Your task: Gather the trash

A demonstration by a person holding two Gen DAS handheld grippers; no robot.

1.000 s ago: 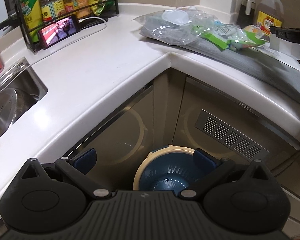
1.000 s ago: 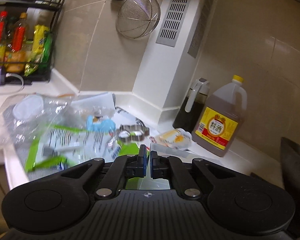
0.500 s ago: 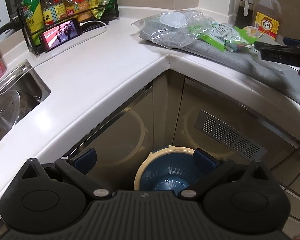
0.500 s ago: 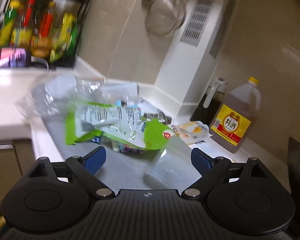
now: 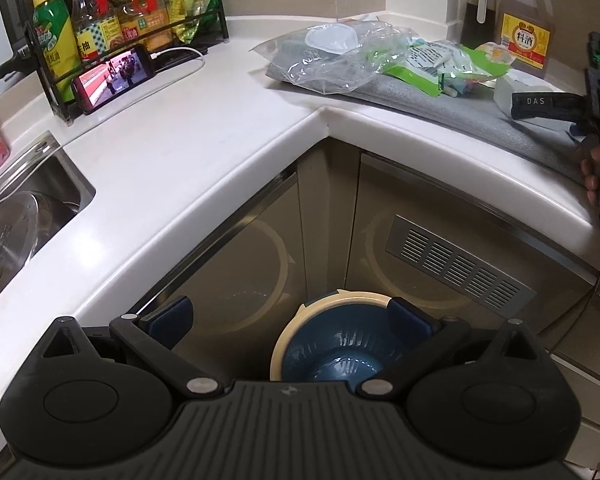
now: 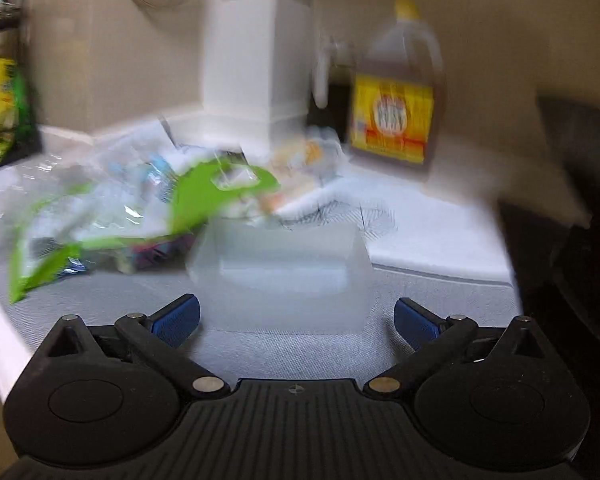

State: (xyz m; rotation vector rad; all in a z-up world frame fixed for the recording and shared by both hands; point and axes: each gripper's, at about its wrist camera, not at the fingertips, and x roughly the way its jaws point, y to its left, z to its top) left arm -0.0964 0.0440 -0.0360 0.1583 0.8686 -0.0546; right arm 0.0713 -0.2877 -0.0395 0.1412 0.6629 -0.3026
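Note:
Low in the left wrist view, my left gripper (image 5: 290, 316) stands open and empty over a blue trash bin (image 5: 332, 344) with a cream rim on the floor. Trash lies on a grey mat (image 6: 300, 352) on the counter: a clear plastic bag (image 5: 332, 56), a green wrapper (image 6: 204, 200) and a translucent plastic container (image 6: 280, 272). My right gripper (image 6: 296, 316) is low over the mat with its jaws opening wide. The container's near end lies between the fingertips, and the pads do not touch it. The right wrist view is blurred.
A cooking wine jug (image 6: 396, 92) and a dark bottle (image 5: 476, 8) stand by the wall corner. A dark pan (image 6: 572, 240) is to the right of the mat. A sink (image 5: 28, 200), a bottle rack (image 5: 120, 20) and a phone (image 5: 116, 74) are on the left.
My right gripper went from shut to wide open, rolled, and came down and forward to the translucent container. The left gripper has stayed over the bin.

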